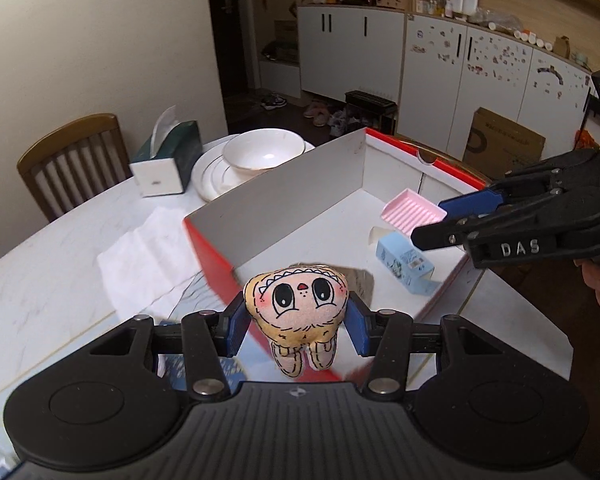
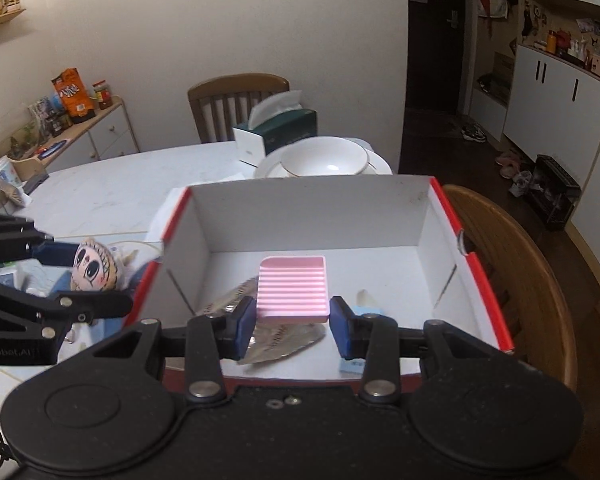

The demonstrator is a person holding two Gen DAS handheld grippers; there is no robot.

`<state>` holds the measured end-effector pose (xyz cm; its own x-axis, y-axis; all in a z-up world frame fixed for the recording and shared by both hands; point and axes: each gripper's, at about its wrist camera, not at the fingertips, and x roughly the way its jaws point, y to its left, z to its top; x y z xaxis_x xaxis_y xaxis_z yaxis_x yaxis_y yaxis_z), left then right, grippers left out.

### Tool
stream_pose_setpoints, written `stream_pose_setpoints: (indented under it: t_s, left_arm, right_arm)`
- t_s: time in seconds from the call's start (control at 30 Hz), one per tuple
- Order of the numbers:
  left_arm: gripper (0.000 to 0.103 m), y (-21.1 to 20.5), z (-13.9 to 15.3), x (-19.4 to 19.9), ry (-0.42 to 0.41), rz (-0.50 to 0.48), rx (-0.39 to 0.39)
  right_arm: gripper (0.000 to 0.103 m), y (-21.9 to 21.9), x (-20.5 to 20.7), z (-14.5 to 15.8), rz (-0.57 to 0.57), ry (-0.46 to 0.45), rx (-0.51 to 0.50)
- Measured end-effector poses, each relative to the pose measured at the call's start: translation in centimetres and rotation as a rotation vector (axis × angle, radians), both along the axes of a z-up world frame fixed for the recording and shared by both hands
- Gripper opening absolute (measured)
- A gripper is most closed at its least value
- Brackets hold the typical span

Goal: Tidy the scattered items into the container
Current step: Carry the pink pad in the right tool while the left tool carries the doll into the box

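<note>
My left gripper (image 1: 296,320) is shut on a small plush doll (image 1: 300,304) with a drawn face, its blue pads pressing both sides. The doll hangs over the near red-edged corner of the white box (image 1: 292,200). From the right wrist view the doll (image 2: 94,266) and left gripper (image 2: 96,276) sit just outside the box's (image 2: 312,216) left wall. My right gripper (image 2: 292,320) is shut on a pink ribbed soap dish (image 2: 292,288) inside the box; it shows too as the right gripper (image 1: 430,220) with the dish (image 1: 410,210). A light blue carton (image 1: 404,264) and a foil pack (image 2: 284,340) lie on the box floor.
Beyond the box stand a white bowl (image 1: 264,152) on stacked plates and a green tissue box (image 1: 172,156). A white cloth (image 1: 148,252) lies left of the box. Wooden chairs stand at the table's far side (image 2: 236,92) and right of the box (image 2: 512,264).
</note>
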<state>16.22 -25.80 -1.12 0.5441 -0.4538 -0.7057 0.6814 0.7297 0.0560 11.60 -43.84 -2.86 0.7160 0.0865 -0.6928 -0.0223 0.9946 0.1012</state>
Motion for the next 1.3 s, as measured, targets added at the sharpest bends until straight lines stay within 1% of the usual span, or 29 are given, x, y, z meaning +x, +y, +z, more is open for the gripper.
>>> stream_pose_setpoints:
  t_s: [0.4,0.7,1.07,1.3]
  left_arm:
    - [0.049,-5.7,-1.8,4.5,0.036,-0.030,0.056]
    - [0.049,-8.8,-3.0,8.5,0.094,-0.029,0.088]
    - [0.049,-12.0,-5.7,10.7,0.161,-0.059,0.172]
    - [0.049,-13.3,-7.7,12.2,0.234,-0.061,0.235]
  right_arm:
    - [0.039,-2.8,1.8,-2.2,-0.012,0.063,0.001]
    - [0.039,-3.3,2.5,-3.4,0.014,0.102,-0.018]
    - [0.039,-3.4,3.9,-5.1,0.028,0.167,-0.021]
    - [0.039,-3.2,4.7,-5.7,0.046,0.212,-0.019]
